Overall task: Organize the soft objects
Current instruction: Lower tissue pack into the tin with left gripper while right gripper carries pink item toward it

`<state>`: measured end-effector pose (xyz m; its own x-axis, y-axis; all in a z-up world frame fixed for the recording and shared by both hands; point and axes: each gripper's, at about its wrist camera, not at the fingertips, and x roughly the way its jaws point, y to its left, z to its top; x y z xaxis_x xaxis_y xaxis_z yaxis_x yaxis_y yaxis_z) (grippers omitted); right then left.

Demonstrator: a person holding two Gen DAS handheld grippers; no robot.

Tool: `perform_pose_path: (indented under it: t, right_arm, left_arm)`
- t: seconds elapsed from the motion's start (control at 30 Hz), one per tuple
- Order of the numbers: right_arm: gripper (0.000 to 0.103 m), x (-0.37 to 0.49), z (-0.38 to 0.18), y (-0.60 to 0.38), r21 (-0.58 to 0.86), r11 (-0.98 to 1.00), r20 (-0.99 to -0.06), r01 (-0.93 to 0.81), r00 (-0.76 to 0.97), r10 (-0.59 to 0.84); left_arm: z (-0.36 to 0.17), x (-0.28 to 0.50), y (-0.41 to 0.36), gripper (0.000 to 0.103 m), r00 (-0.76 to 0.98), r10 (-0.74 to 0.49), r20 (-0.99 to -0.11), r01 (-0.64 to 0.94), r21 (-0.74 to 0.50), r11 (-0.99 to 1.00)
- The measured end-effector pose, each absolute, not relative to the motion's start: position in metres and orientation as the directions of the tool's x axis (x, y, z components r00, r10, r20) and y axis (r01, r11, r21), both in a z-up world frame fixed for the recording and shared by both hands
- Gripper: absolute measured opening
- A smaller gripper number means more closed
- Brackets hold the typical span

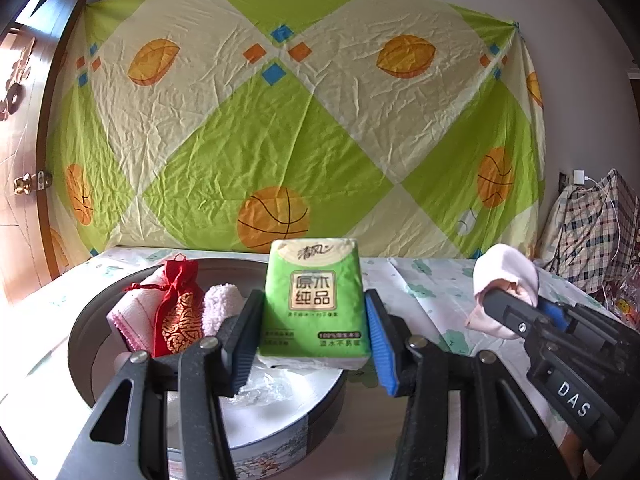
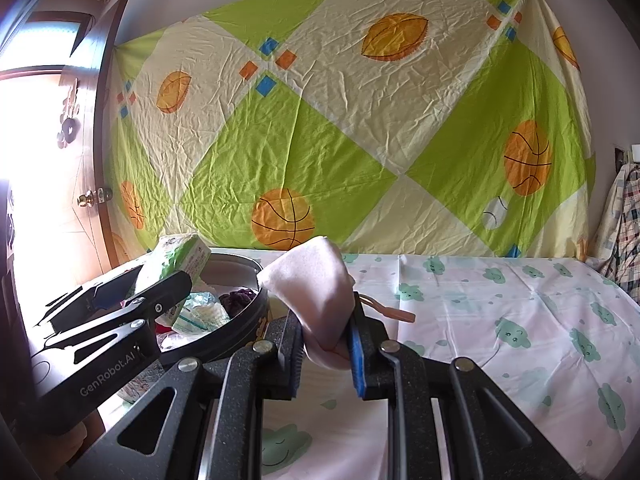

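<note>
The jaws of the left gripper (image 1: 312,336) are pressing in on both sides of a green tissue pack (image 1: 314,300), keeping it upright with its printed face toward the camera, probably so it can go down on its short end and take little room. Directly beneath those jaws a round tin (image 1: 80,344) is waiting, so the pack is hanging over its open mouth rather than resting in it. To the left of the jaws, inside the tin, a red drawstring pouch (image 1: 178,308) is leaning against a pink checked cloth (image 1: 128,320), with a fluffy white roll (image 1: 222,306) beside it; they are crowding one side, which is leaving floor free under the pack.

The jaws of the right gripper (image 2: 324,344) are squeezing nearly together on a pale pink cloth (image 2: 316,284), whose loose bulk is bunching up above the pads. It is sitting just right of the tin, above the cloud-print tablecloth (image 2: 520,320), seemingly waiting its turn. Behind both, a green and cream sheet (image 1: 280,120) is covering the wall.
</note>
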<state>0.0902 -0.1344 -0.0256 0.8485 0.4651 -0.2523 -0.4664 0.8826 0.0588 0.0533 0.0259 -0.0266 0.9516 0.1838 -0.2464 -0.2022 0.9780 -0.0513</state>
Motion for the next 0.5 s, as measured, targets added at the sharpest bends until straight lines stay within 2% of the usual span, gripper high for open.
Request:
perform_pose_path:
  t: [0.5]
  right_arm:
    - [0.021,0.085,-0.025,-0.122,0.058,0.868,-0.251,-0.492,0.835,0.49]
  left_arm:
    - [-0.025,0.041,0.039,0.049,0.951,0.215,-0.224,-0.23,-0.044,0.972]
